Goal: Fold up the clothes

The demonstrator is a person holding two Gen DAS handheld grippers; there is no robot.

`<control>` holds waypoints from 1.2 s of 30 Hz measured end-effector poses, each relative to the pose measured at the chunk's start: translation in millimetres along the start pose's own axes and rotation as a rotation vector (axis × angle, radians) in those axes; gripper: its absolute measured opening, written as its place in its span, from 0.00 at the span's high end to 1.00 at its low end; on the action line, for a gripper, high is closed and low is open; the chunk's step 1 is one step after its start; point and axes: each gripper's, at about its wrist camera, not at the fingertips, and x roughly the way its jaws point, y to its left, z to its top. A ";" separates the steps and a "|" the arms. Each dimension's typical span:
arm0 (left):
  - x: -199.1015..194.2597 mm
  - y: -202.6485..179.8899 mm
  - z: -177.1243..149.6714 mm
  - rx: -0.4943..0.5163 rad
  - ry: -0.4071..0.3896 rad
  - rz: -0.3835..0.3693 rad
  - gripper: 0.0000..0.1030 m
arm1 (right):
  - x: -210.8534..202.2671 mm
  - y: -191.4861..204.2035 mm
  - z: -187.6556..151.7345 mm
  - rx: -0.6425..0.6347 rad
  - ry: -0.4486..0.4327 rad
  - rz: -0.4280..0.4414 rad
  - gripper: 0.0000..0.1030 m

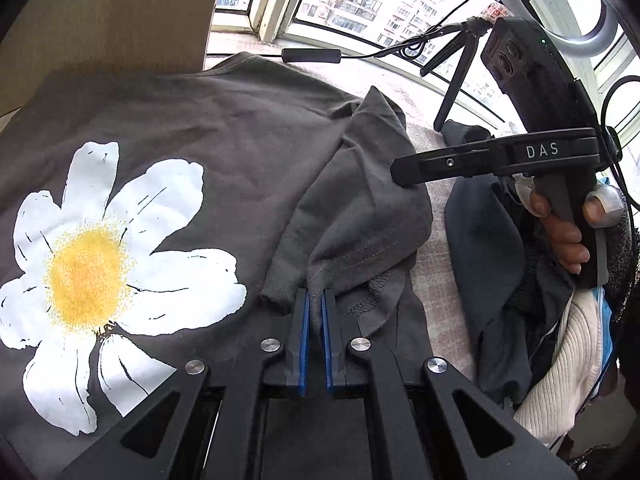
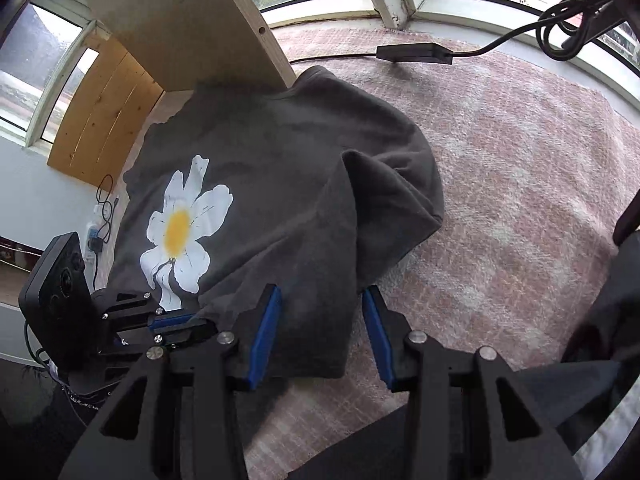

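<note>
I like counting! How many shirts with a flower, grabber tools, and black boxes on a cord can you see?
Flower shirt: 1
Tools: 2, left tool and right tool
Black box on a cord: 1
Total: 4

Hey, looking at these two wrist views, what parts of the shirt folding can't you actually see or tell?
- Grey T-shirt: its far left edge is hidden by a wooden board in the right wrist view.
- Left claw: shut on the sleeve hem; how much cloth sits between the pads is hidden by the pads.
- Clothes pile: cut off by the fisheye edge in the left wrist view.
- Right claw: open; whether its tips touch the shirt is unclear.
</note>
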 end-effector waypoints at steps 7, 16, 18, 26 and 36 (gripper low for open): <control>-3.8 -12.6 1.0 0.022 0.031 -0.091 0.97 | -33.3 15.3 -9.1 -0.004 -0.026 0.020 0.95; -15.3 -115.5 24.9 0.078 0.041 -0.517 0.97 | -142.7 -4.4 -23.5 0.058 -0.198 -0.042 0.97; -5.7 -139.4 33.3 0.089 0.052 -0.566 0.97 | -155.0 -19.5 -28.7 0.098 -0.215 -0.082 0.97; 26.9 -154.9 37.0 0.029 0.138 -0.619 0.97 | -136.9 -47.1 -35.7 0.116 -0.139 -0.210 0.82; -13.3 -105.5 2.4 0.051 0.063 -0.431 0.71 | -116.5 -11.9 -45.6 -0.110 -0.053 -0.290 0.53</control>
